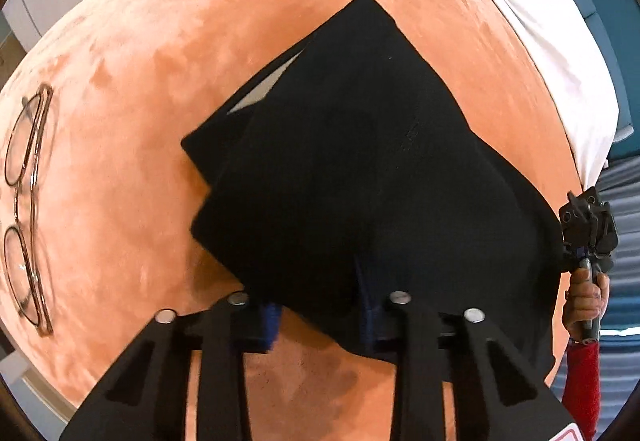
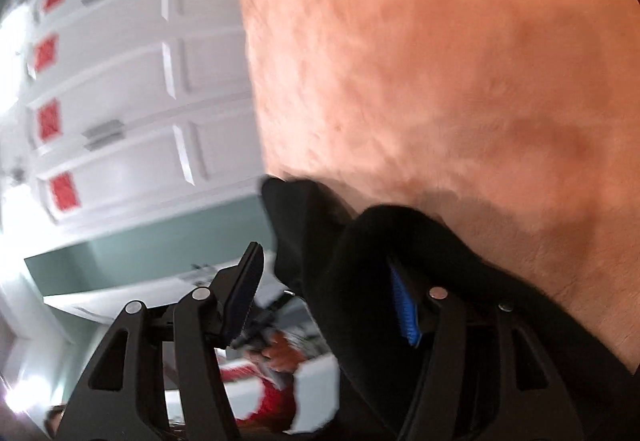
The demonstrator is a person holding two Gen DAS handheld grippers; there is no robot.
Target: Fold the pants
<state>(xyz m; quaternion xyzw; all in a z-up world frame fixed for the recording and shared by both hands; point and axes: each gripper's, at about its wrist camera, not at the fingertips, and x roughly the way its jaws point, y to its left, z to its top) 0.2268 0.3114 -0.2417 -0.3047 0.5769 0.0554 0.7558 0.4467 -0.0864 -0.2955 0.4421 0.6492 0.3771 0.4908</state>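
Both grippers — left (image 1: 316, 315), right (image 2: 324, 301) — fingers spread.

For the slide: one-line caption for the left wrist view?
Left gripper open at the edge of black pants on an orange blanket; eyeglasses alongside.

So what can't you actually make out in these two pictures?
- Left fingers' tips, left view: the pants drape over them, so the grip cannot be judged.
- Pants' near edge, left view: hidden behind the fingers.
- Cupboard, right view: blurred by motion.
- Glasses, left view: warped at the picture's left edge.
- Right fingers, right view: one is wrapped in pants.
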